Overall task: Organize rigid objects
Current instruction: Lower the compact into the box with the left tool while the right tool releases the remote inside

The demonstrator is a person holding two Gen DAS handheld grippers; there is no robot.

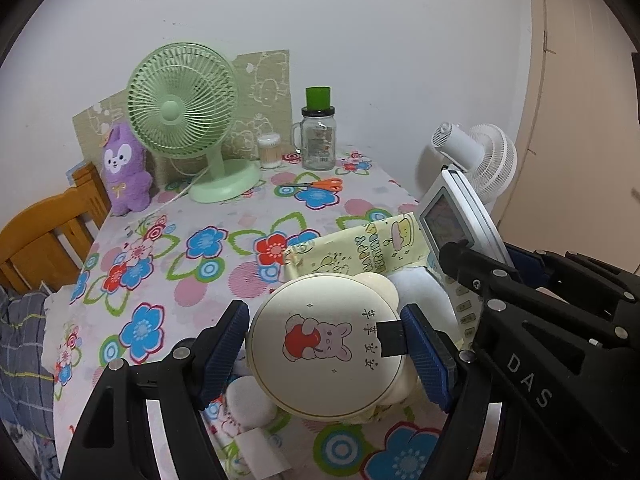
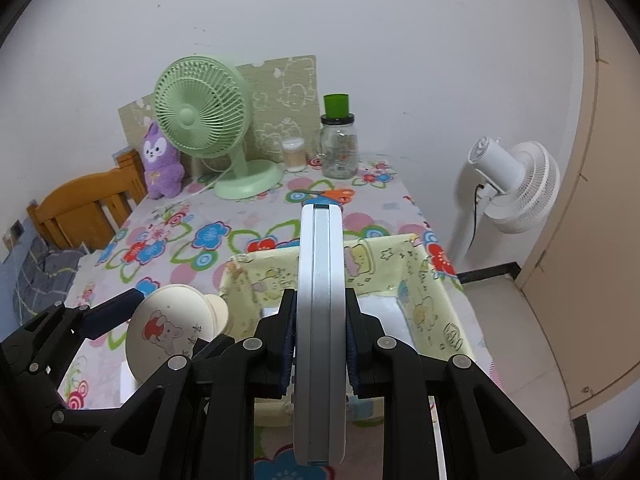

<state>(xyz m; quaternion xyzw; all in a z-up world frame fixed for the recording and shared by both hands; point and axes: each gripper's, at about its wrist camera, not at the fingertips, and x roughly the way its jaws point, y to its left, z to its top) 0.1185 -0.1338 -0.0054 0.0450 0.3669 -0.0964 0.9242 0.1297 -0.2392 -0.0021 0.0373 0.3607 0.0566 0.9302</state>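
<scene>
My left gripper point(image 1: 325, 342) is shut on a round cream case with a bunny print point(image 1: 326, 346), held above the floral tablecloth; it also shows in the right wrist view point(image 2: 170, 330). My right gripper point(image 2: 320, 338) is shut on a white remote control point(image 2: 320, 320), held edge-up above a yellow fabric box point(image 2: 424, 280). In the left wrist view the remote point(image 1: 456, 216) stands tilted over the box point(image 1: 360, 252), just right of the cream case.
At the back of the table stand a green desk fan point(image 1: 180, 112), a purple plush point(image 1: 122, 168), a cotton swab tub point(image 1: 269, 151) and a glass jar with green lid point(image 1: 318, 136). Orange scissors point(image 1: 320, 185) lie near them. A white floor fan point(image 2: 516, 184) stands right; a wooden chair point(image 1: 44, 236) left.
</scene>
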